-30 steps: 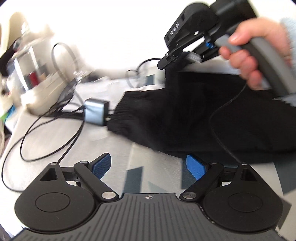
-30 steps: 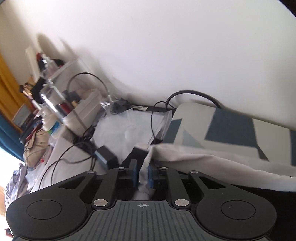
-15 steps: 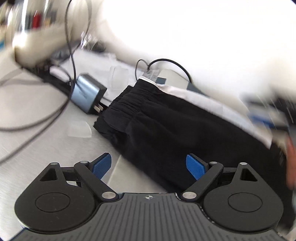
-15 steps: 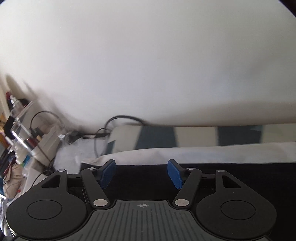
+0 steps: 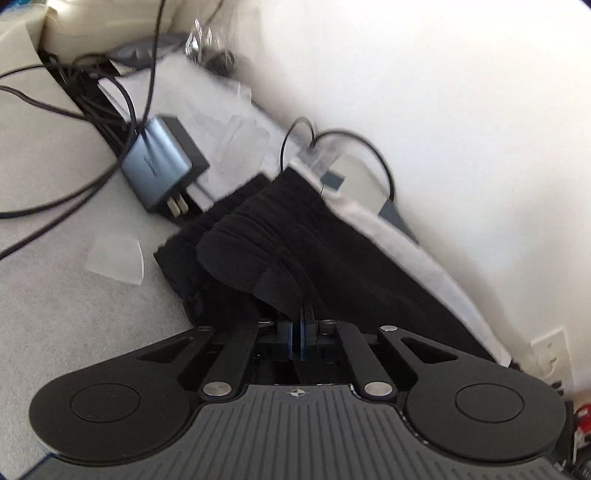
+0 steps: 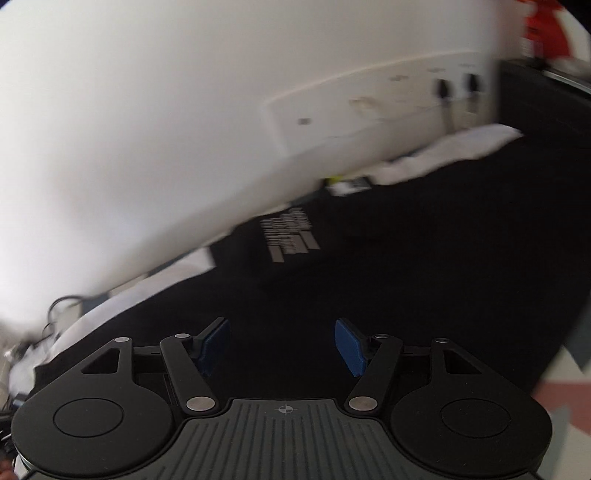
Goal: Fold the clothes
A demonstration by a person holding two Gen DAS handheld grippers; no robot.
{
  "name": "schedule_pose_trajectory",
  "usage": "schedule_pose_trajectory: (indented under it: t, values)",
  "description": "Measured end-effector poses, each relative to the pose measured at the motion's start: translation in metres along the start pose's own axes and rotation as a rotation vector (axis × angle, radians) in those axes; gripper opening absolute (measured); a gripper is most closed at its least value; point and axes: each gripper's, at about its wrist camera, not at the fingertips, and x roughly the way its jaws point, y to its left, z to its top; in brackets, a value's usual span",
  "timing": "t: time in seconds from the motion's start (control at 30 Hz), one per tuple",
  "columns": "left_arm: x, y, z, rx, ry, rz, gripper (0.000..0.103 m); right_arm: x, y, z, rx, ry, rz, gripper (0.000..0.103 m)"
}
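A black garment (image 5: 295, 240) with an elastic waistband lies on the table against the white wall. My left gripper (image 5: 298, 332) is shut on the near edge of its waistband, which bunches up over the fingers. In the right wrist view the same black garment (image 6: 388, 277) spreads flat, with a grey printed logo (image 6: 290, 236) on it. My right gripper (image 6: 280, 347) is open and empty just above the cloth. A white cloth (image 5: 417, 251) lies under the garment along the wall.
A grey charger block (image 5: 162, 166) with black cables (image 5: 55, 199) sits left of the garment. A white box (image 5: 110, 18) stands at the far left. A wall socket panel (image 6: 369, 107) with plugs is behind the garment's far end.
My left gripper moved in and shut on the waistband. My right gripper let go of the cloth earlier and has swung right along the garment.
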Motion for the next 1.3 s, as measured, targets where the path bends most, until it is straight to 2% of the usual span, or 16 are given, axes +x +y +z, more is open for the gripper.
schedule_pose_trajectory:
  t: [0.03, 0.13, 0.23, 0.33, 0.43, 0.5, 0.57, 0.67, 0.8, 0.97, 1.07, 1.13, 1.2, 1.23, 1.27, 1.3]
  values:
    - [-0.007, -0.002, 0.001, 0.007, -0.03, 0.005, 0.002, -0.009, -0.01, -0.003, 0.058, -0.031, -0.02, 0.061]
    - [-0.017, -0.002, 0.002, -0.01, -0.061, 0.031, 0.002, -0.033, -0.041, -0.018, 0.316, -0.068, -0.133, 0.078]
    - [-0.009, 0.004, -0.003, -0.033, -0.042, 0.115, 0.002, -0.034, -0.067, -0.043, 0.489, -0.003, -0.161, 0.083]
    - [-0.003, 0.003, -0.011, -0.034, -0.036, 0.195, 0.005, -0.021, -0.08, -0.067, 0.528, 0.081, -0.214, 0.083]
    - [-0.004, -0.005, -0.017, -0.004, -0.035, 0.248, 0.019, -0.011, -0.085, -0.084, 0.534, 0.101, -0.22, 0.083]
    - [-0.003, -0.009, -0.019, 0.012, -0.016, 0.237, 0.045, -0.003, -0.083, -0.09, 0.51, 0.092, -0.215, 0.083]
    - [-0.005, -0.01, -0.021, -0.011, 0.016, 0.236, 0.054, 0.004, -0.08, -0.091, 0.48, 0.064, -0.216, 0.088]
    - [-0.013, -0.011, -0.031, -0.062, 0.08, 0.192, 0.06, 0.011, -0.069, -0.088, 0.467, 0.064, -0.184, 0.087]
    - [-0.017, -0.011, -0.049, -0.084, 0.158, 0.13, 0.067, 0.017, -0.052, -0.093, 0.514, 0.119, -0.035, 0.082]
    - [-0.012, -0.013, -0.061, -0.095, 0.166, 0.124, 0.071, 0.032, -0.021, -0.105, 0.476, 0.115, 0.06, 0.076]
    - [-0.007, -0.018, -0.069, -0.113, 0.211, 0.08, 0.072, 0.041, -0.007, -0.109, 0.441, 0.083, 0.085, 0.076]
    - [-0.007, -0.022, -0.077, -0.119, 0.222, 0.069, 0.073, 0.047, -0.001, -0.101, 0.404, 0.072, 0.08, 0.067]
    - [-0.008, -0.028, -0.085, -0.111, 0.225, 0.059, 0.077, 0.051, -0.003, -0.099, 0.403, 0.093, 0.079, 0.04]
    - [-0.008, -0.03, -0.089, -0.11, 0.229, 0.052, 0.079, 0.053, -0.003, -0.099, 0.402, 0.104, 0.079, 0.019]
    - [-0.008, -0.033, -0.091, -0.101, 0.232, 0.049, 0.081, 0.055, -0.004, -0.098, 0.402, 0.114, 0.079, 0.011]
    - [-0.008, -0.036, -0.092, -0.09, 0.234, 0.049, 0.082, 0.052, -0.007, -0.098, 0.406, 0.123, 0.081, 0.011]
